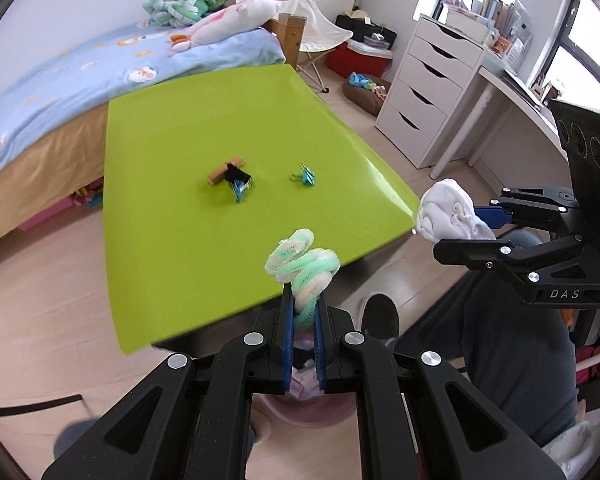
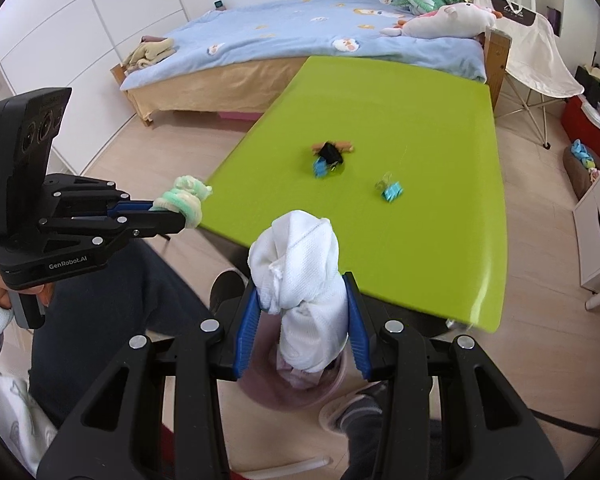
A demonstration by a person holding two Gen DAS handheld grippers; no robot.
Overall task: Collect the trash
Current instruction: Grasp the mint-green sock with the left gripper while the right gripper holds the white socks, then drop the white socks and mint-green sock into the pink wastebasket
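I see a lime-green table (image 1: 172, 128) standing on a pale wood floor (image 1: 48, 292) beside the bed. On it lie a small wooden block (image 1: 220, 172) with a black clip (image 1: 236, 176) and a blue clip (image 1: 240, 192) touching, and another blue clip (image 1: 305, 176) apart.

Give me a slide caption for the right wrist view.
Right gripper holds white cloth above pink bin, beside green table.

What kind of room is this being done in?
Most likely a bedroom, perhaps a child's: a bed with a blue blanket topped with plush toys, a white chest of drawers, and a green table beside the bed.
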